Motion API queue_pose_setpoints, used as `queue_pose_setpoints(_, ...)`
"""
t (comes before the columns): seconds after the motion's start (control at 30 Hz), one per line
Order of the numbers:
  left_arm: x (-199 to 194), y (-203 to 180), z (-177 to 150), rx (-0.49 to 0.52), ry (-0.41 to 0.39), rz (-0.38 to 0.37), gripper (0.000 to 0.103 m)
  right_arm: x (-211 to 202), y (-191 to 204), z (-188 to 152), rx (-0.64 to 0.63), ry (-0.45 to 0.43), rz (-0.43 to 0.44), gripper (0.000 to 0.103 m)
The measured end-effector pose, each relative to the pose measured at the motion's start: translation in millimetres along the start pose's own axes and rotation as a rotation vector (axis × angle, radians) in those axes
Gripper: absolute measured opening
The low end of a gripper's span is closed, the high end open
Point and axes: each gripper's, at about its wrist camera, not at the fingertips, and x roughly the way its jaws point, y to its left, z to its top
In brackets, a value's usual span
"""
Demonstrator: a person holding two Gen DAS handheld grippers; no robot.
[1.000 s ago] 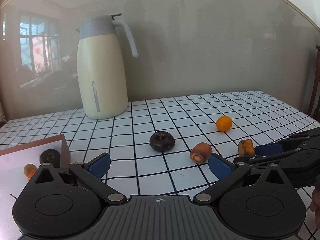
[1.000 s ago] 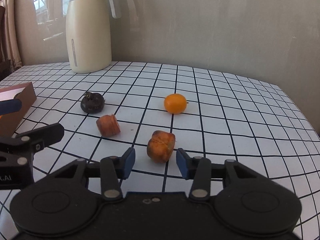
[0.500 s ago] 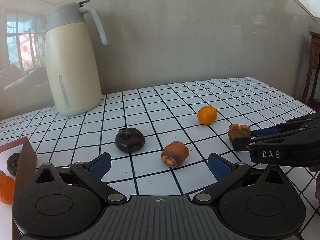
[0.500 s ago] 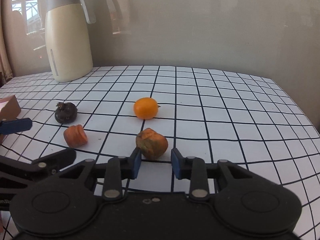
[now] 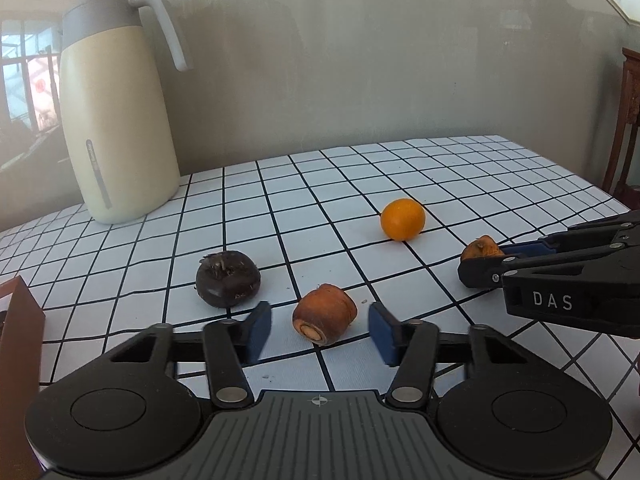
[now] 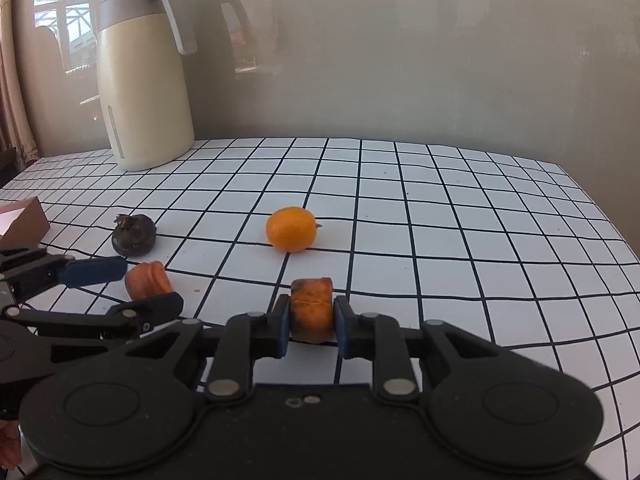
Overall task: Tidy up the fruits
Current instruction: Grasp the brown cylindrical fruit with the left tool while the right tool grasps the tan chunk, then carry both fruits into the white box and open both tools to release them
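Observation:
My right gripper (image 6: 310,326) is shut on a brown-orange dried fruit (image 6: 311,307) on the checked tablecloth; it also shows in the left wrist view (image 5: 480,249). My left gripper (image 5: 318,334) is open, its blue pads on either side of a reddish-brown cut fruit piece (image 5: 324,314), not touching it; that piece also shows in the right wrist view (image 6: 147,279). A dark, almost black fruit (image 5: 227,279) lies to the left. A round orange (image 5: 402,219) lies farther back.
A tall cream thermos jug (image 5: 114,120) stands at the back left by the wall. The corner of a brown box (image 5: 20,320) is at the left edge. The table's right edge (image 6: 600,216) drops off near a wooden chair (image 5: 628,120).
My left gripper moved forward around the reddish-brown piece and narrowed its opening. My right gripper closed onto the brown-orange dried fruit.

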Motion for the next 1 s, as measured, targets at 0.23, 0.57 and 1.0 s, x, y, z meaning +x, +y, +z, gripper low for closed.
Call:
queue_pose_setpoints(0.23, -1, -1, 1, -0.008, -0.021, -0.02, 0.035, -1, 2, 0, -0.001, 0.014, -0.009, 0.013)
queue_pose_setpoints(0.57, -37, -8, 1, 0.02, -0.08, -0.031, 0.035, -23, 4, 4, 0.023, -0.033, -0.029, 0.013)
queue_pose_setpoints(1.0, -137, 31, -10, 0.028, -0.185, -0.026, 0.035, -85, 38, -12, 0.012, -0.099, 0.013, 0.013)
